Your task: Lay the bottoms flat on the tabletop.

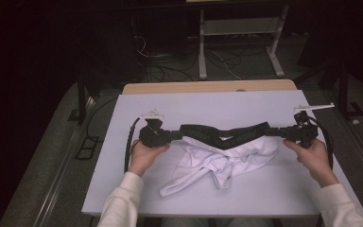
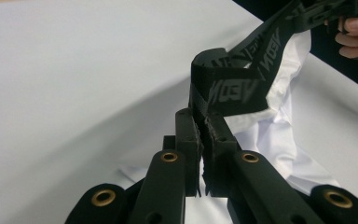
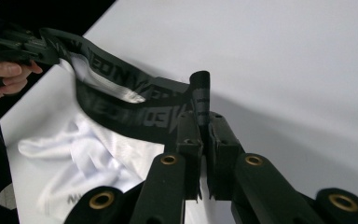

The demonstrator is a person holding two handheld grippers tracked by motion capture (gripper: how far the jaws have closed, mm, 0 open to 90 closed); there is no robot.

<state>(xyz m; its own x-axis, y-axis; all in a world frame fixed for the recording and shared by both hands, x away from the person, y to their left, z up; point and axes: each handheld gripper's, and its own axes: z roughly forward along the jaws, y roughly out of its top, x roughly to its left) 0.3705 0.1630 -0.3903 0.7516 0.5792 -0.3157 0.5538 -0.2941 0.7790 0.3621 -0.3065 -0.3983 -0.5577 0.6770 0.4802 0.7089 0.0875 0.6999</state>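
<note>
Stretching across the middle of the high view, a black waistband [image 1: 224, 133] runs between the two grippers, sagging a little at its centre. The left gripper [image 1: 172, 135] sits left of centre in that frame, held by the left hand [image 1: 144, 156], and its jaws are clamped tight on the band's left end. The right gripper [image 1: 279, 132] sits at the right, held by the right hand [image 1: 314, 158], and its jaws are likewise pinched on the band's right end.

White cloth [image 1: 220, 163] hangs from the band and lies bunched on the white board [image 1: 123, 156] below it, one tail reaching toward the lower left of the frame. The garment is thus in the centre of the board, its top edge lifted and its body resting on the surface.

In the left gripper view the jaws meet at lower centre with a fold of band [image 2: 221, 86] standing up between them; grey lettering shows on it, and it runs off to the upper right, where fingers [image 2: 356, 37] show. White cloth [image 2: 279, 135] lies to the right of the jaws.

In the right gripper view the jaws close at lower centre on an upright fold of band [image 3: 199, 95], which stretches to the upper left toward a hand [image 3: 0, 81]. White cloth [image 3: 88, 158] lies at lower left.
</note>
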